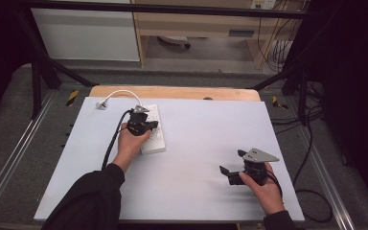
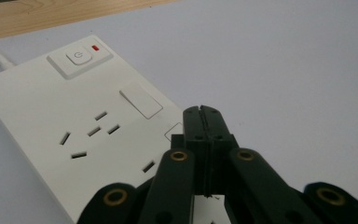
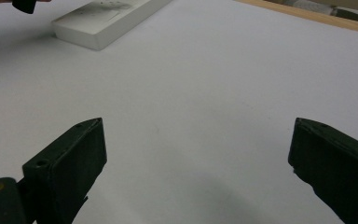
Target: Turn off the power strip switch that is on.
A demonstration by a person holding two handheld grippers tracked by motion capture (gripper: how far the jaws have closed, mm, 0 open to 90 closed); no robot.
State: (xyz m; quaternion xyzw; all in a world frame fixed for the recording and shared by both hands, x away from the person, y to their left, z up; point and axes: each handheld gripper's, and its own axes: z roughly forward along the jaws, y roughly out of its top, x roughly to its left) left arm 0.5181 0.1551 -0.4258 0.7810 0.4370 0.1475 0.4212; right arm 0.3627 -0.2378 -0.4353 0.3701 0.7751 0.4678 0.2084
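Now, farthest to the left of the left tool (image 1: 143, 125) and beyond it, a white plug (image 1: 101, 105) lies on the bench (image 1: 206, 143), its white cord (image 1: 120, 93) curving back toward the far end of a white power strip (image 1: 154, 136). That left tool sits over the strip, held in the person's left hand (image 1: 129, 143), a black cable (image 1: 112, 139) trailing back along the sleeve. In the left gripper view its jaws are pressed together with no gap and nothing between them, their tips (image 2: 202, 116) poised above the strip's face (image 2: 74, 121). Ahead of the tips and to their left lie a socket's slots (image 2: 91, 133), a blank white rectangular cover (image 2: 141, 100) and, farther on, a power button (image 2: 78, 57) with a small red light (image 2: 95, 47) beside it.

Well to the right, the right tool (image 1: 231, 171) is held in the right hand (image 1: 263, 189) low over bare bench, a grey three-cornered plate (image 1: 260, 155) on top. Its jaws stand wide apart, holding nothing; in the right gripper view the tool (image 3: 198, 154) has only pale bench surface between them, and the strip (image 3: 107, 21) lies far ahead toward its left.
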